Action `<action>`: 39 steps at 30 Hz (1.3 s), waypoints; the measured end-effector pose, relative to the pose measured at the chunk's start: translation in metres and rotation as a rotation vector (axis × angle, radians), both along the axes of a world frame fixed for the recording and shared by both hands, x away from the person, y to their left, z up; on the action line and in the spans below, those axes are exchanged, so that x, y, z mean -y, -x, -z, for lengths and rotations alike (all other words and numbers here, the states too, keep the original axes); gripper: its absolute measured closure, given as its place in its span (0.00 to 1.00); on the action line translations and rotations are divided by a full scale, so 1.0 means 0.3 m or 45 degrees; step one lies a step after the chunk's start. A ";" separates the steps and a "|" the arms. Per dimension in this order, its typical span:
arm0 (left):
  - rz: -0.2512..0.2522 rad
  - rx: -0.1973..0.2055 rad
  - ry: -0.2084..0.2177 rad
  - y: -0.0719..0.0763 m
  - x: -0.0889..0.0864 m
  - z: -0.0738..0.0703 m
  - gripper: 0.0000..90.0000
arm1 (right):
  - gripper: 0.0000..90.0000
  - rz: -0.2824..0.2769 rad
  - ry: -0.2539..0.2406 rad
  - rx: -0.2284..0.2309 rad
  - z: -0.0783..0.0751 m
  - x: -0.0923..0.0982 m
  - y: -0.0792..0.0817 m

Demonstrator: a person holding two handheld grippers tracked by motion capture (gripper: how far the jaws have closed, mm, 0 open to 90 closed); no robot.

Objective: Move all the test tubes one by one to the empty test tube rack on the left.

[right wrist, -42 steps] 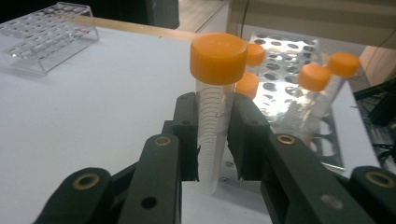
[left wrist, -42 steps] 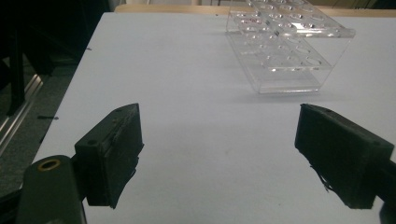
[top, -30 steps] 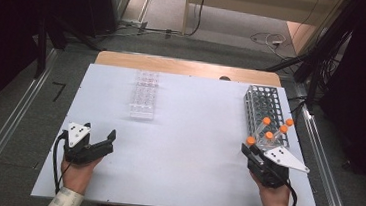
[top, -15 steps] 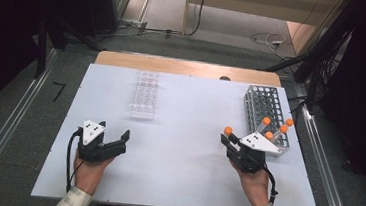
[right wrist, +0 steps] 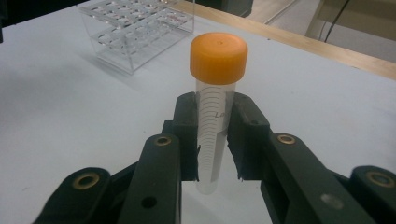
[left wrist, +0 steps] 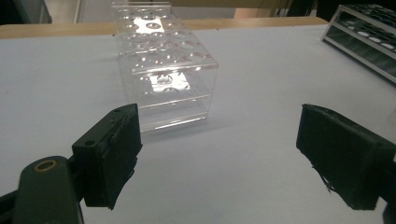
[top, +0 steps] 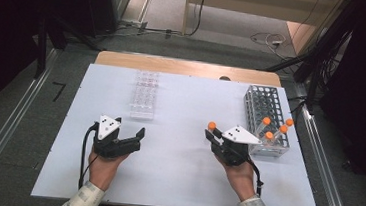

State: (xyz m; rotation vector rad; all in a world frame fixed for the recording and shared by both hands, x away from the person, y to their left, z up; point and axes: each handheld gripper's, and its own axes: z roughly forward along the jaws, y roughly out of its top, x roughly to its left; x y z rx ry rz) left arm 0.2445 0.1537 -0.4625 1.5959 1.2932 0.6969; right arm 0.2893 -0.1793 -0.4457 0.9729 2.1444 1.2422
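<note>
Tube's lower end is hidden behind the jaws in the right gripper view, and in the high view its body is covered by the grey plate, so just the orange cap pokes out. Printed marks on the tube wall are too blurry to read. Right tool (right wrist: 215,135) is pinching the orange-capped tube (right wrist: 214,112) upright, pads pressed on both sides of its clear body, cap well above the jaw tips. It's held over bare white desk (top: 174,182), approx mid-desk, between the clear acrylic rack (top: 144,94) and the grey wire rack (top: 265,115), which has three more orange-capped tubes (top: 276,129). Left tool (left wrist: 219,154) is spread wide w/ nothing between the jaws, clear rack just ahead of it. Vs a second ago: right hand has moved left, away from the wire rack, with the tube; left hand has shifted inward and a bit forward toward the clear rack.
</note>
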 end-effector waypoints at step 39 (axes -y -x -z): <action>0.262 0.090 0.065 -0.034 0.180 -0.098 0.20 | 0.80 -0.221 0.016 -0.006 0.010 -0.250 -0.009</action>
